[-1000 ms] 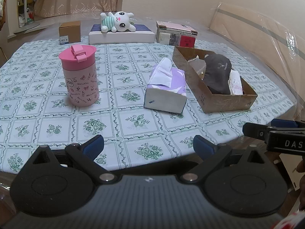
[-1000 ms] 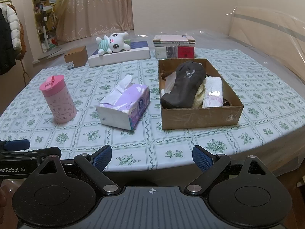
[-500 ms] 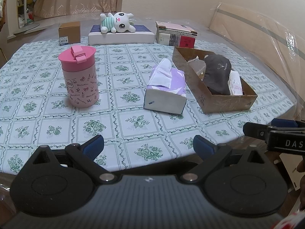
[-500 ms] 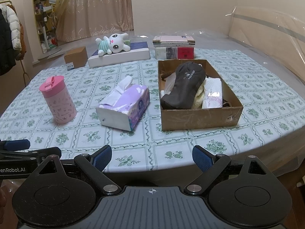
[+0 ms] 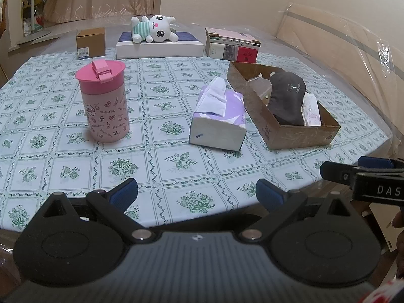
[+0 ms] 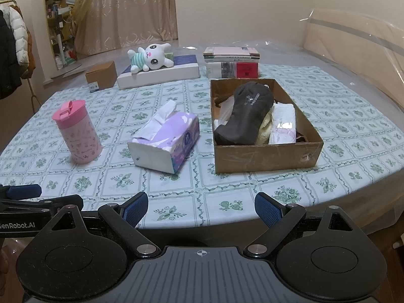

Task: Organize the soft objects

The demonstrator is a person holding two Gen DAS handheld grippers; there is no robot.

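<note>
Soft objects are split between two places right now: several already sit in the cardboard box [image 6: 265,151] on the right side of the tabletop [image 6: 353,131], and others lie outside it. Inside the box there's a dark fabric pouch [image 6: 246,115] lying lengthwise, a pale yellow cloth [image 6: 265,131] under its edge, and a wrapped white pack [image 6: 284,123] along the right wall. That part looks done.

Out in the open, the purple tissue pack [image 6: 166,140] rests just beside the box's left wall, tissue poking up. Far back, the plush bunny [image 6: 151,58] lies on a flat white box [image 6: 161,74], well apart from the rest. I'd judge those two are what remains. The pink tumbler [image 6: 77,132], the books [image 6: 231,61] and the small brown carton [image 6: 101,75] are hard items, likely staying put.

Both tools hover at the near edge. The left tongs [image 5: 197,194] are spread wide with nothing between them, and the right tongs [image 6: 200,205] are spread just the same, empty. Neither touches anything, so no pickup is under way; the tissue pack looks like the nearest candidate.
</note>
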